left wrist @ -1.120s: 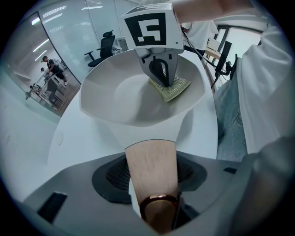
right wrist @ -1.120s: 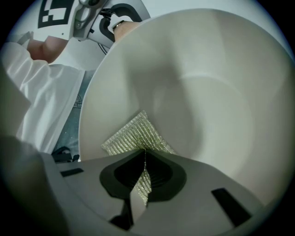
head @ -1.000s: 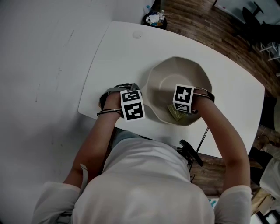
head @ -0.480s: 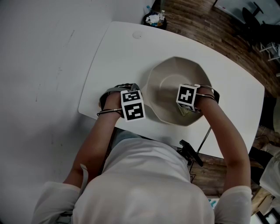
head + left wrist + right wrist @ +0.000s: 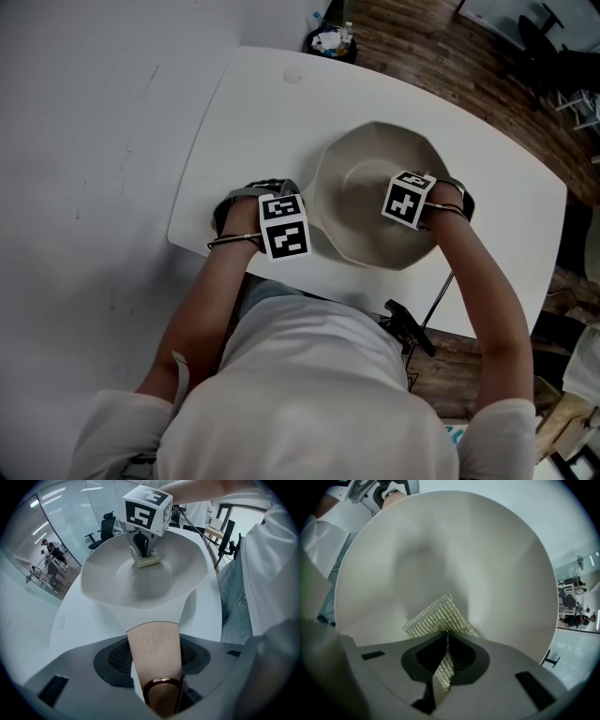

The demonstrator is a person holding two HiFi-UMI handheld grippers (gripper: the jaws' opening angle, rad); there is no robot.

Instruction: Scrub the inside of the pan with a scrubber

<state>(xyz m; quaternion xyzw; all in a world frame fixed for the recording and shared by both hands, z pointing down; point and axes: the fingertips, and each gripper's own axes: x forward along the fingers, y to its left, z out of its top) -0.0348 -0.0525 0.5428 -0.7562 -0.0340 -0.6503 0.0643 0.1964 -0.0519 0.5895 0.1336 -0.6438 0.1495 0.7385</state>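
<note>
At the counter's (image 5: 244, 103) near edge, right of middle, the head view shows the pan (image 5: 361, 159), its bowl open upward. Both forearms (image 5: 487, 291) reach in from that edge. The left gripper (image 5: 291, 220) sits at the pan's left side, toward the near-left corner. The right gripper (image 5: 410, 202) hangs over the bowl's right part, tipped down into it.

In the left gripper view, the jaws are clamped on the pan's wooden handle (image 5: 154, 653), which runs straight out between them to the bowl. The scrubber (image 5: 146, 559) rests on the bowl's floor under the other gripper.

In the right gripper view, the jaws are pressed together on the mesh scrubber, whose free corner touches the pan's inner wall.
</note>
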